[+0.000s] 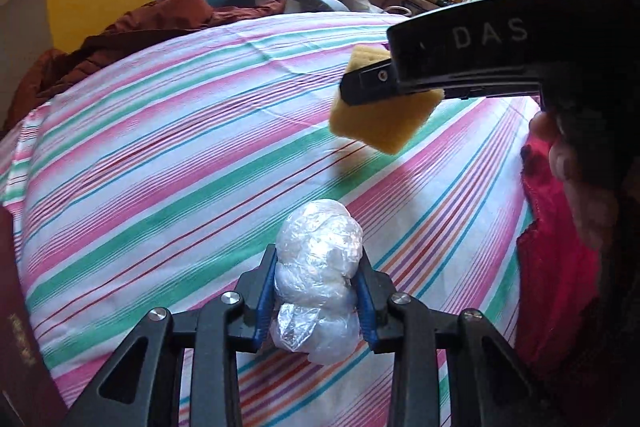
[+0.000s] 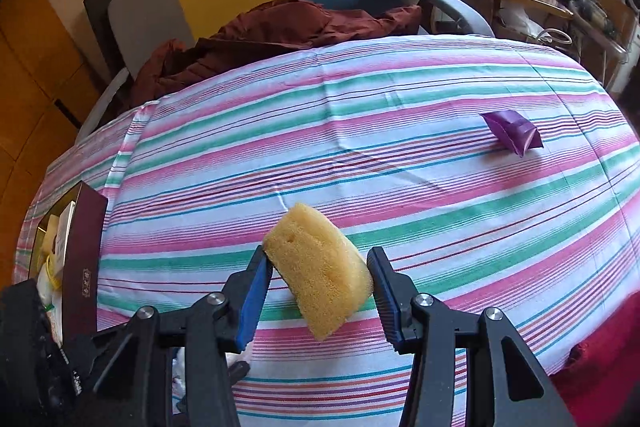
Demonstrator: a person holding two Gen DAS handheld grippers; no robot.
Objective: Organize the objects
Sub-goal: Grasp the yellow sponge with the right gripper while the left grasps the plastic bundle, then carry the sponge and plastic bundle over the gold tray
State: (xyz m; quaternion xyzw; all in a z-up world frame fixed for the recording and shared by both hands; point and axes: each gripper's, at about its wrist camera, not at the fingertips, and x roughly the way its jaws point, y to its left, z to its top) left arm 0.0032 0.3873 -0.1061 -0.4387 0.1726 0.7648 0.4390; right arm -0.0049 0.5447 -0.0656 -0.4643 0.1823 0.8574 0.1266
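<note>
While clamped in right gripper, sponge tilts, long axis diagonal.

Both grippers—left, right—jaws clamped.

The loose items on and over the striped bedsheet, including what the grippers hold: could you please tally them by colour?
Yellow: 1, the sponge in the right gripper.
Clear: 1, the plastic-wrap bundle in the left gripper.
Purple: 1, the small packet lying on the sheet.
Total: 3
</note>
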